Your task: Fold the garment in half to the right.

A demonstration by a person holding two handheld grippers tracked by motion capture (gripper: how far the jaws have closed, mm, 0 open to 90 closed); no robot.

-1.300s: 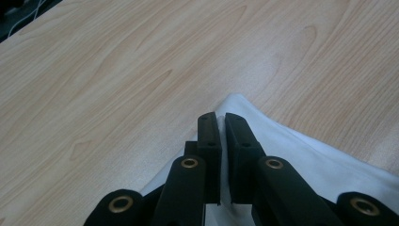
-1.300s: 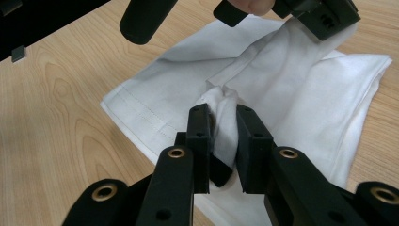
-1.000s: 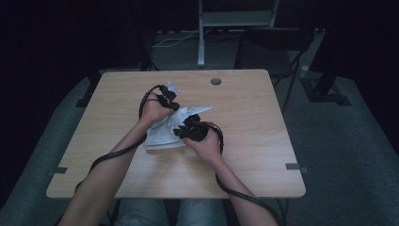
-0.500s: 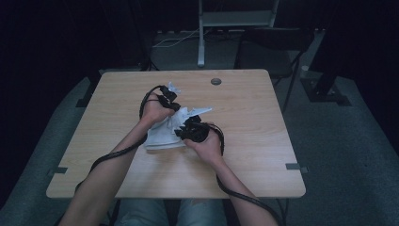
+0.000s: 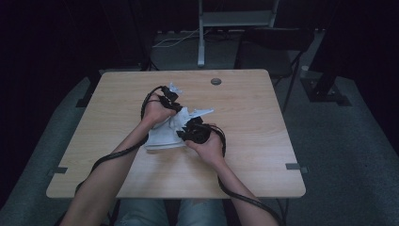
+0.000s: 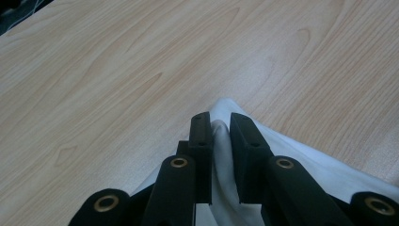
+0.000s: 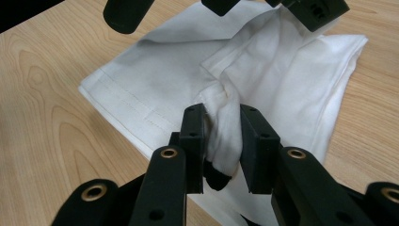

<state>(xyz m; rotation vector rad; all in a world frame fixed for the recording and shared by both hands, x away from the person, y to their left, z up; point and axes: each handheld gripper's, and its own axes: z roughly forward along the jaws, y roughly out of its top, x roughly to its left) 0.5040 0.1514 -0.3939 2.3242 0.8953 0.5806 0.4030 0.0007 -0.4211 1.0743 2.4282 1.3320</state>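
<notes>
A white cloth (image 5: pixel 162 139) lies crumpled at the middle of the wooden table (image 5: pixel 259 117). In the left gripper view my left gripper (image 6: pixel 220 117) has a raised fold of the cloth (image 6: pixel 301 165) between its jaws, filling the narrow gap; the jaws have just been opening slightly. My right gripper (image 7: pixel 222 113) pinches a bunched fold of the cloth (image 7: pixel 155 70), and its jaws too have just been opening a little. From above, the left gripper (image 5: pixel 176 109) and right gripper (image 5: pixel 187 128) meet over the cloth, close together. Parts of the left gripper (image 7: pixel 310 9) hang at the top of the right gripper view.
A small round grommet (image 5: pixel 216 81) sits near the table's far edge. Behind the table stand a metal post (image 5: pixel 201 37) and a dark chair (image 5: pixel 273 42). Bare wood (image 6: pixel 117 70) stretches around the cloth on all sides.
</notes>
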